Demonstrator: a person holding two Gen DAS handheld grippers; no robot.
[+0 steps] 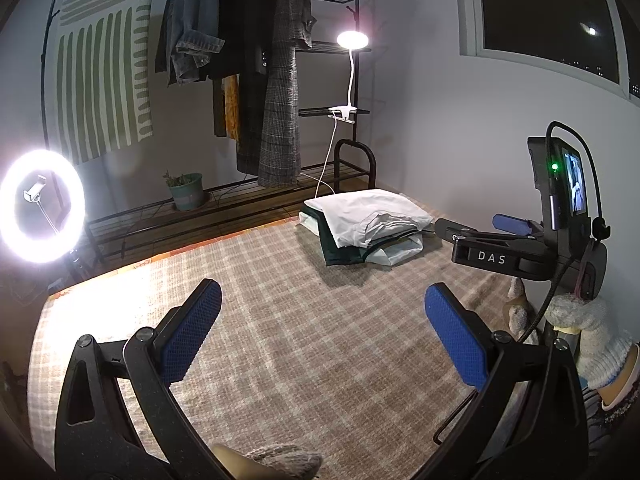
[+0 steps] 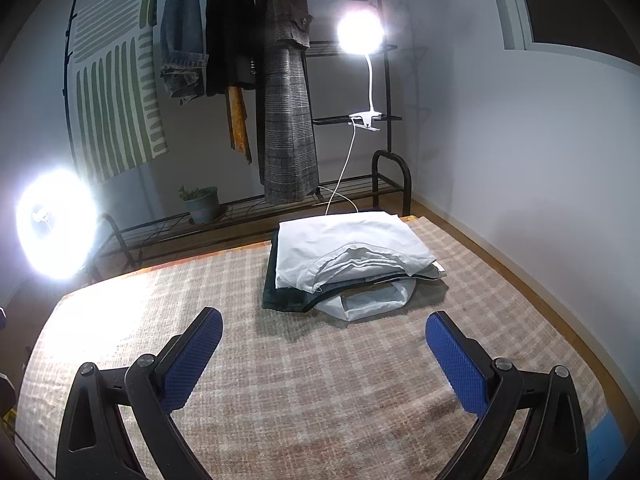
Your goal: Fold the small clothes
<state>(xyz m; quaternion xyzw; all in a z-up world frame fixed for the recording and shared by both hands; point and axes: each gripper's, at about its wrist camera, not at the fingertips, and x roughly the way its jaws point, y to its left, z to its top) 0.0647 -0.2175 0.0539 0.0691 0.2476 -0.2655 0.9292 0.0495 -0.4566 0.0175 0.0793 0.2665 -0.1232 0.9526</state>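
Note:
A stack of folded clothes [image 1: 368, 224], white on top with dark green and pale pieces under it, lies at the far side of a checked beige rug [image 1: 280, 340]. The stack also shows in the right wrist view [image 2: 352, 264]. My left gripper [image 1: 322, 334] is open and empty above the rug, well short of the stack. My right gripper [image 2: 324, 354] is open and empty, closer to the stack. The right gripper's body [image 1: 520, 248] shows at the right in the left wrist view, just right of the stack.
A black clothes rack [image 2: 352, 44] with hanging coats and a striped cloth stands behind the rug. A ring light [image 1: 40, 206] glares at left; a clip lamp [image 2: 360, 32] shines above the stack. A potted plant [image 2: 202, 202] sits on the rack's base. The wall runs along the right.

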